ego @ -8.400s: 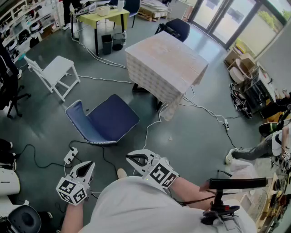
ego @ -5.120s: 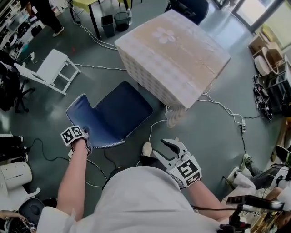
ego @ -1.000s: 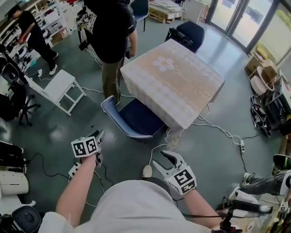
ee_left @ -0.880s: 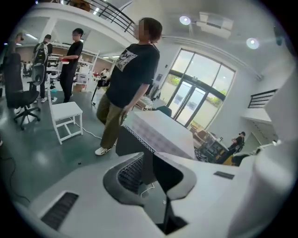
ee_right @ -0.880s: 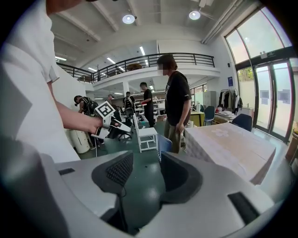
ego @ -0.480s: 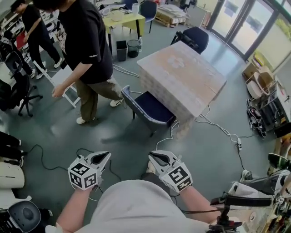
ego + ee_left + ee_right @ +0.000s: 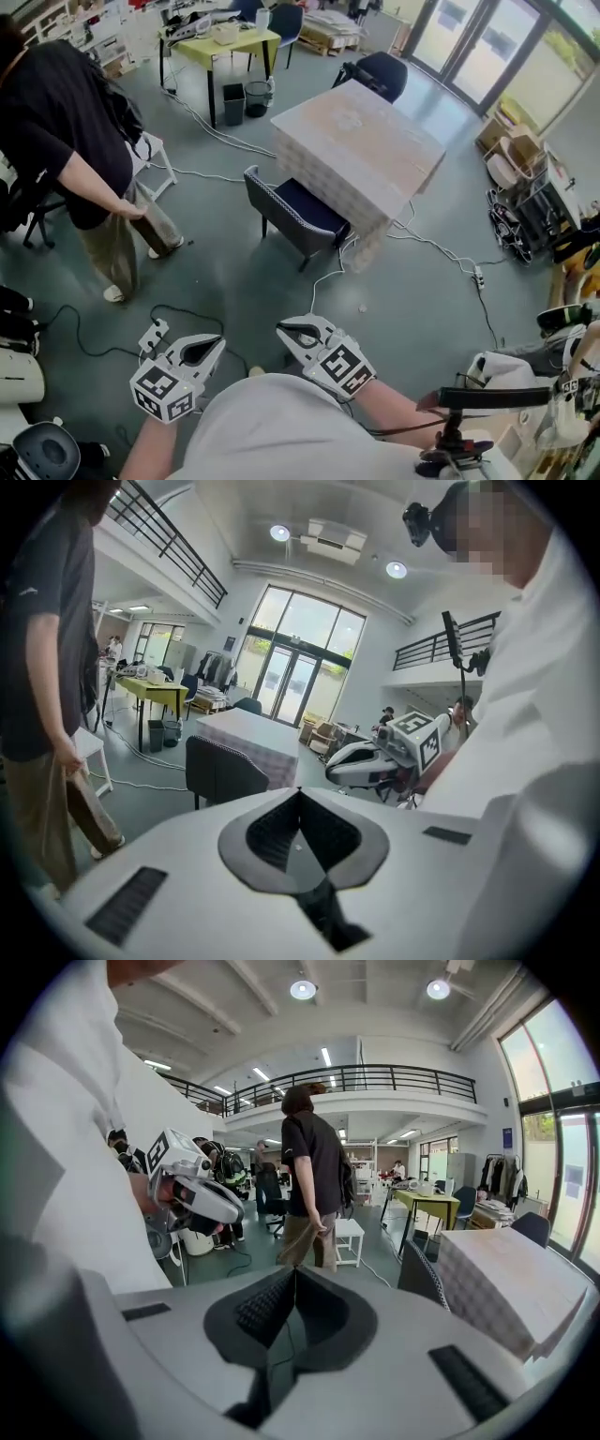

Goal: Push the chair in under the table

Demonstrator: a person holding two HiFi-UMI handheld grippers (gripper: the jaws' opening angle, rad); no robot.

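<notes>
**Head view.** We are holding the left gripper point(image 7: 218, 341) and the right gripper point(image 7: 281, 328) low, close before our white shirt point(image 7: 281, 431). They are sitting side by side but apart. Both are pointing forward and slightly downward, with the marker cubes point(image 7: 155, 394) toward us. The left jaws are lying pressed together, empty. The right jaws have just been closing and are meeting with nothing between them. The chair point(image 7: 295, 216) is standing well ahead of both grippers. Its seat is tucked under the near edge of the cloth-covered table point(image 7: 361, 141), and its backrest is facing outward. A person point(image 7: 70, 159) in dark clothing is standing at left.
</notes>
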